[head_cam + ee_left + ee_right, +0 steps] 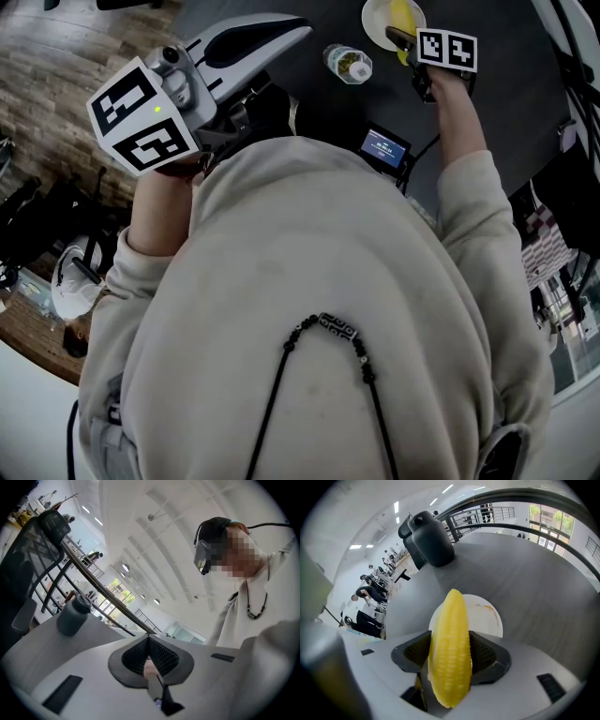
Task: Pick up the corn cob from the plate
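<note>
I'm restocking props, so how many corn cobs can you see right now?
1. The corn cob is between the right tongs, over the white plate. The person's torso fills the head view, so more could be hidden.

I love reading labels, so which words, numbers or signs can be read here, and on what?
No text is legible.
Small dark device with lit blue screen: writing too small to read.
Clear plastic bottle: label too blurred.
Black-and-white patterned cubes: square markers only, no letters.
</note>
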### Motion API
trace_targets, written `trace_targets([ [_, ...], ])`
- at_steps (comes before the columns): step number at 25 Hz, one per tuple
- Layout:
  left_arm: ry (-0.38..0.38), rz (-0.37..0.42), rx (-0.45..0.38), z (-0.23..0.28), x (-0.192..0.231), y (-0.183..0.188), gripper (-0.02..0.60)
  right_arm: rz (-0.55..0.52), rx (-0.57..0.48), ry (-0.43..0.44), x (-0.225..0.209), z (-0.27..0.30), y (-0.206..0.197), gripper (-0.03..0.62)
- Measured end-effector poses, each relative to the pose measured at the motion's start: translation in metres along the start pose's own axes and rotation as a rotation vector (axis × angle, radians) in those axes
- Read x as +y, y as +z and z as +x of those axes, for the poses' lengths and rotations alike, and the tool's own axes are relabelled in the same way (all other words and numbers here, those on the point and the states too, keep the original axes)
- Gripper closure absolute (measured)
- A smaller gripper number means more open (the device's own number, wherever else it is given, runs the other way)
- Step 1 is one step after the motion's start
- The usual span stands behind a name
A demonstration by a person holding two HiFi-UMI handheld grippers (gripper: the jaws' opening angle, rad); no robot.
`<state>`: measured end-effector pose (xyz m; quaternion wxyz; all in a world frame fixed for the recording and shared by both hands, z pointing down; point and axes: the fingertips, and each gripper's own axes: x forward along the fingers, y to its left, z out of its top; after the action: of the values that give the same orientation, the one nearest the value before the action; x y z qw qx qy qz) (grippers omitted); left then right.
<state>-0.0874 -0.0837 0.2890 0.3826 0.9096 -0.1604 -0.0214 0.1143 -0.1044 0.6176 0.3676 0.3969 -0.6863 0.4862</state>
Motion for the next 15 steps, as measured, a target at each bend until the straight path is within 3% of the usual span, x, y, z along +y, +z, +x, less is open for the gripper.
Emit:
trace_targets([
  [9,-0.139,0.113,0.067,0.031,-0.045,0.024,0.58,0.026,-0.302,0.084,0.034,-0.122,0.037,0.335],
  [15,-0.253,0.197,0.132,0.059,-0.081,0.033,0.58,0.091,-0.526,0.121,0.05,-0.219,0.035,0.335],
])
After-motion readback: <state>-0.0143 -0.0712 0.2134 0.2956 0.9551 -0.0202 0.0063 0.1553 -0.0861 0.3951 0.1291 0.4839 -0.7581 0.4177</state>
